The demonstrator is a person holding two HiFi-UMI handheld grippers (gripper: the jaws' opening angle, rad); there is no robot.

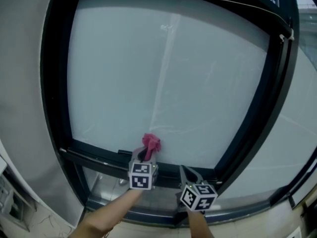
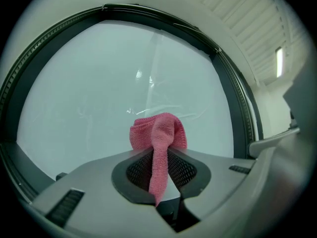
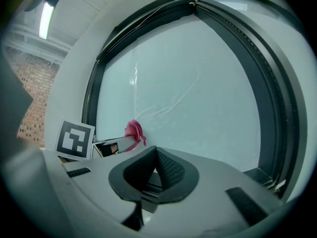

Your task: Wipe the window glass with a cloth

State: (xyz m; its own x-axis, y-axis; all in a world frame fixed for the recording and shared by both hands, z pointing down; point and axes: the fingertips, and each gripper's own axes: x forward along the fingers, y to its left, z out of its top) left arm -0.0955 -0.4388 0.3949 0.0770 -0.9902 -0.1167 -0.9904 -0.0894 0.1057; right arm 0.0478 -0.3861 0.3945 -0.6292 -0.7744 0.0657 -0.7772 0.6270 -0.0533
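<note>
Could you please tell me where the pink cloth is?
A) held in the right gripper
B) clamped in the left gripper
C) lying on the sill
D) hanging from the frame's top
B: the left gripper has its jaws shut on the pink cloth.

The cloth (image 1: pixel 151 144) sits against the window glass (image 1: pixel 168 83) at its bottom edge, left of centre, just above the frame's lower rail (image 1: pixel 94 156). It is in the left gripper (image 1: pixel 144 155) directly below. The right gripper (image 1: pixel 190 174) lies to the right, before that rail.
</note>
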